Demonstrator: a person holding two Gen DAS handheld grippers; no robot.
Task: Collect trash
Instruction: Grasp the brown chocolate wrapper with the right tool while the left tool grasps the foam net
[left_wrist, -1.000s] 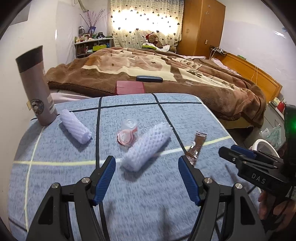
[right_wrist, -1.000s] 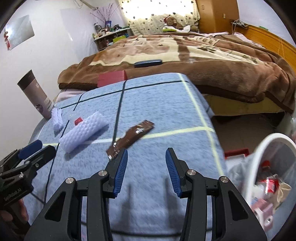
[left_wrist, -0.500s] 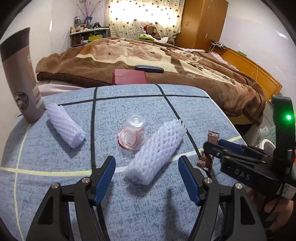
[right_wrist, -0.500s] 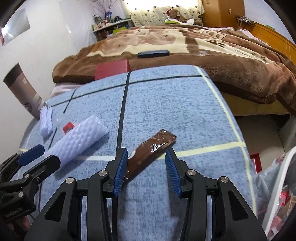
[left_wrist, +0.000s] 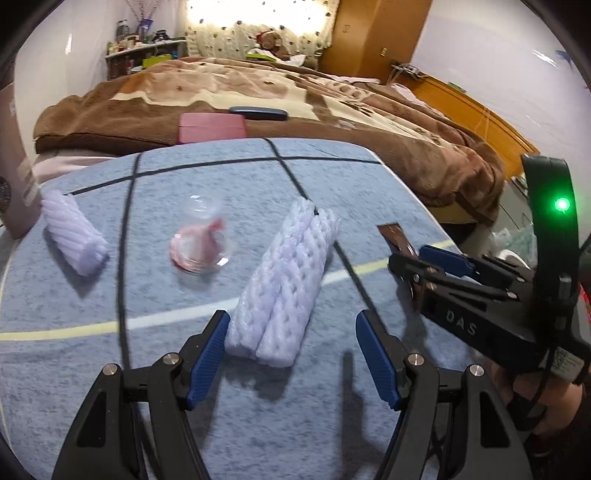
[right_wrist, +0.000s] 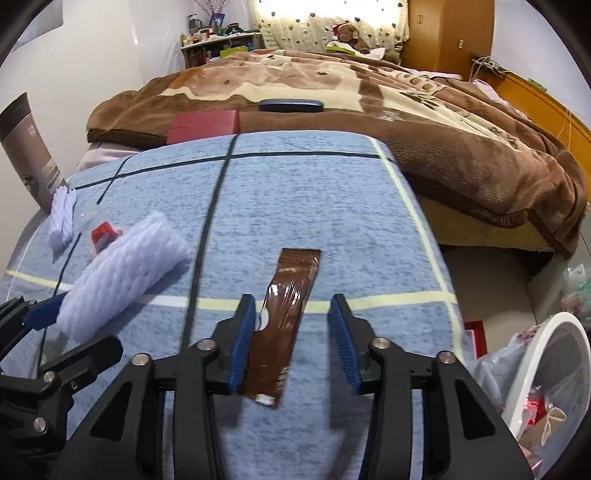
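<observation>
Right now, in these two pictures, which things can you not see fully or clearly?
- Brown wrapper: in the left wrist view, the right gripper covers most of it.
- Tall brown cup: cut off by the left edge in the left wrist view.
- Clear plastic cup: in the right wrist view, mostly behind the long foam net.
- White bin: cut off by the right edge of the right wrist view; its contents are too small to name.
</observation>
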